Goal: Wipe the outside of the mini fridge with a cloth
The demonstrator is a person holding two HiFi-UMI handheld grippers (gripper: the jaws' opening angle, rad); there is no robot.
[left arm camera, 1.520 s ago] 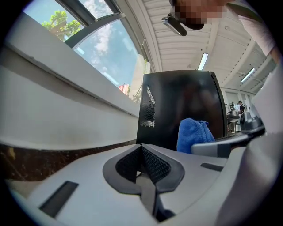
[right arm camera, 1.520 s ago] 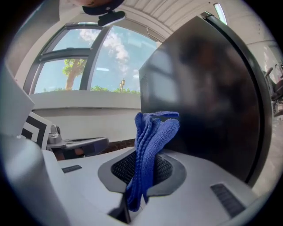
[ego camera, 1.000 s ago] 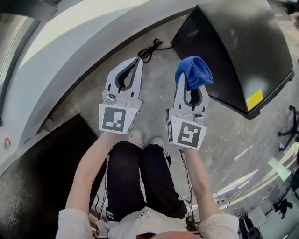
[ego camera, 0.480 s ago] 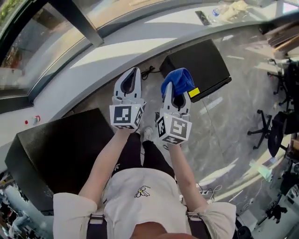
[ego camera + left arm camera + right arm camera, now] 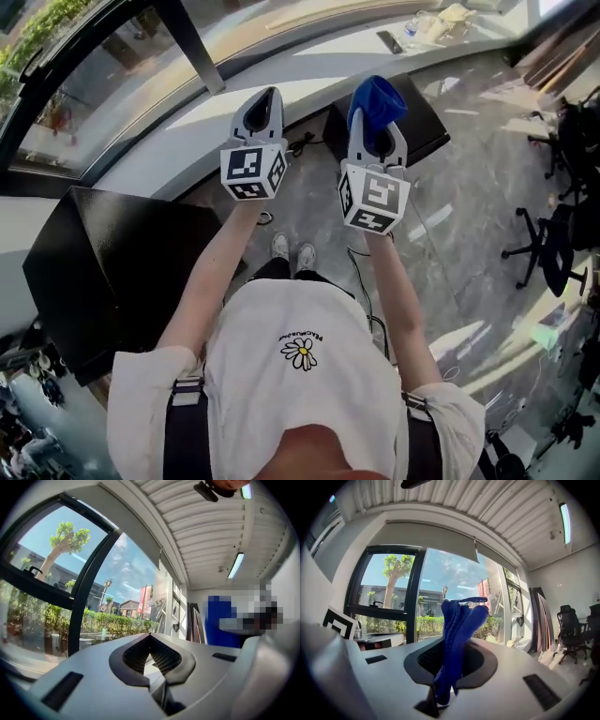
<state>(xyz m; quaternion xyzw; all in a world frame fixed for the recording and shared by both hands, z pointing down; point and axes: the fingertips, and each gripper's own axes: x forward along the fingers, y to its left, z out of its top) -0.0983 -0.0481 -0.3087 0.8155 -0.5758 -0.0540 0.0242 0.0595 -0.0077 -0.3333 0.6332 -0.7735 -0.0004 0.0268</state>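
My right gripper point(image 5: 374, 120) is shut on a bunched blue cloth point(image 5: 375, 97), which sticks up past its tips. In the right gripper view the blue cloth point(image 5: 456, 634) hangs folded between the jaws of my right gripper point(image 5: 449, 654), against the window. My left gripper point(image 5: 268, 97) is held up beside it, shut, with nothing in it. The left gripper view shows my left gripper point(image 5: 150, 638) with its jaws closed, aimed at the window. A black mini fridge point(image 5: 427, 120) stands on the floor beyond the right gripper, partly hidden by it. Neither gripper touches it.
A second, larger black box point(image 5: 112, 267) stands at my left. A white curved window ledge point(image 5: 178, 141) runs behind both. A black cable point(image 5: 300, 145) lies on the grey floor. Office chairs point(image 5: 548, 248) stand at the right. My feet point(image 5: 292, 251) are below the grippers.
Both grippers have risen from pointing at the floor to pointing at the window. The head view now takes in more of the room. The cloth stays held.
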